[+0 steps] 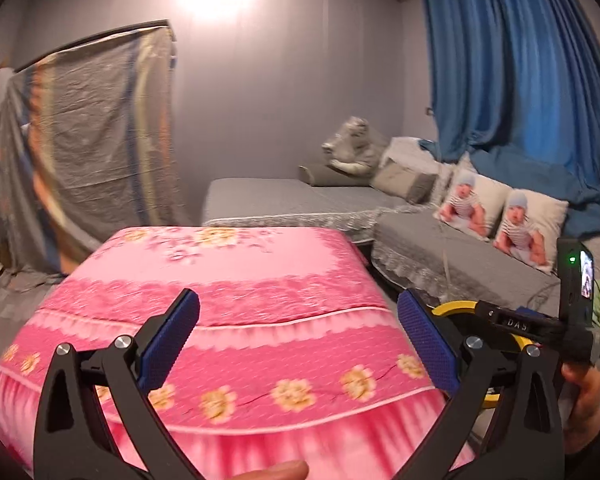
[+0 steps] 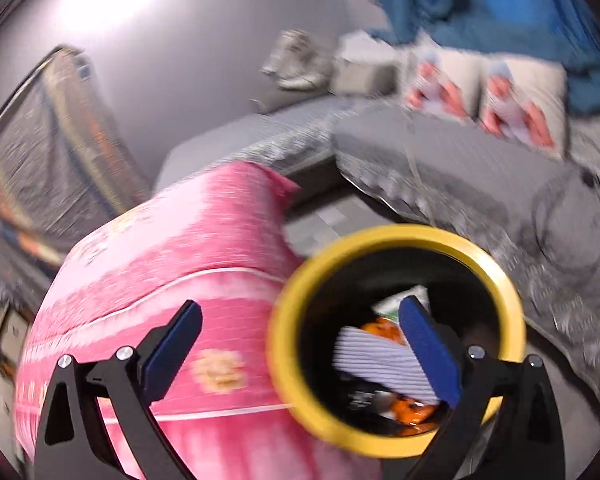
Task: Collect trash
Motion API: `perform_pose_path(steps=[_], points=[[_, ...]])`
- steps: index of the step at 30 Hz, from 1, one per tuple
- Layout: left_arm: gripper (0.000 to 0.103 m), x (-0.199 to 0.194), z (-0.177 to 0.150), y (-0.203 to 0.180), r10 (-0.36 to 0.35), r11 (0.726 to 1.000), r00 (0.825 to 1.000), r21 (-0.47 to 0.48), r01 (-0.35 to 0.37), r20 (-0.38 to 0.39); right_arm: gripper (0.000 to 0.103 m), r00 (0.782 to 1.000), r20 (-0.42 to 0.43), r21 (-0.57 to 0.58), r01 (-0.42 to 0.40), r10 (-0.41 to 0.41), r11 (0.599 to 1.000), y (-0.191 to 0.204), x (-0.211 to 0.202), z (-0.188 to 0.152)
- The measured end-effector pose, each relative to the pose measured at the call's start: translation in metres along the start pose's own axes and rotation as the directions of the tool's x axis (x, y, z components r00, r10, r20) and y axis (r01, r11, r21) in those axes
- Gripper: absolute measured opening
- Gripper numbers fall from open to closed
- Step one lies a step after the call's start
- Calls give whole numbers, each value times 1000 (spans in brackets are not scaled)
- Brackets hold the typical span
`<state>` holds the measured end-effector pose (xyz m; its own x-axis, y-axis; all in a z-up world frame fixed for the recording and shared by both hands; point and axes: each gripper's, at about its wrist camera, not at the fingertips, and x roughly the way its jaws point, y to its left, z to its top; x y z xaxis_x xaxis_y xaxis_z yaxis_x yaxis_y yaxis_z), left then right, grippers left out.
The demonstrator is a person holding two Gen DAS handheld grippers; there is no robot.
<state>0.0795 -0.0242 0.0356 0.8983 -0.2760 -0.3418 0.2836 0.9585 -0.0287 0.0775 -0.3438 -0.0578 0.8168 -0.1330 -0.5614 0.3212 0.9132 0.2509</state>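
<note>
**Both tools open, trash lying in the yellow-rimmed bin**

Left wrist view: the left tool point(image 1: 298, 338) hangs with its blue-padded fingers point(image 1: 172, 340) spread wide and nothing between them, above a desk draped in a pink floral cloth point(image 1: 236, 280). At the right edge the other tool's black body point(image 1: 572, 320) shows with a lit green dot and a small screen, a hand point(image 1: 586, 396) wrapped around its handle. Behind that body, part of the yellow rim of the trash bin point(image 1: 456, 307) peeks out beside the desk. Farther back a grey sofa point(image 1: 440, 252) carries two baby-print cushions point(image 1: 500, 216) and a grey plush toy point(image 1: 352, 148); blue curtains point(image 1: 512, 64) hang at right and a patterned sheet point(image 1: 96, 136) at left.

Right wrist view, heavily blurred: the right tool point(image 2: 300, 338) is likewise spread apart and grips nothing. Its right finger point(image 2: 428, 352) sits over the mouth of the trash bin point(image 2: 292, 340), which stands just beside the pink cloth point(image 2: 172, 264). Inside the bin lie a white ribbed piece of trash point(image 2: 376, 360), orange wrappers point(image 2: 414, 412) and a white-green scrap point(image 2: 396, 300). The grey sofa point(image 2: 480, 168) and cushions point(image 2: 500, 96) sit beyond.
</note>
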Motion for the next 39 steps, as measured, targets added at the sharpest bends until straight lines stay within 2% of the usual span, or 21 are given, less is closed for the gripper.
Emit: perform_pose_path(steps=[3, 7, 10, 16, 19, 29, 39], points=[[95, -20, -4, 20, 66, 998, 998, -26, -66, 13, 95, 995, 94, -80, -29, 37, 996, 49, -24, -10], [95, -42, -11, 41, 104, 993, 994, -66, -102, 27, 95, 979, 192, -122, -46, 69, 991, 88, -52, -25], [95, -58, -17, 54, 139, 988, 989, -81, -135, 47, 95, 960, 274, -163, -14, 59, 987, 108, -72, -37], [95, -72, -29, 71, 164, 979, 985, -127, -157, 48, 95, 940, 340, -188, 28, 38, 982, 126, -95, -57], [95, -77, -36, 77, 195, 973, 979, -136, -186, 56, 95, 933, 358, -214, 51, 30, 976, 135, -102, -68], [95, -85, -52, 80, 227, 965, 971, -153, -214, 74, 95, 943, 330, -237, 39, 43, 971, 142, -102, -78], [95, -83, -49, 75, 213, 968, 974, -154, -200, 73, 95, 947, 319, -223, 50, 24, 974, 137, -97, -79]])
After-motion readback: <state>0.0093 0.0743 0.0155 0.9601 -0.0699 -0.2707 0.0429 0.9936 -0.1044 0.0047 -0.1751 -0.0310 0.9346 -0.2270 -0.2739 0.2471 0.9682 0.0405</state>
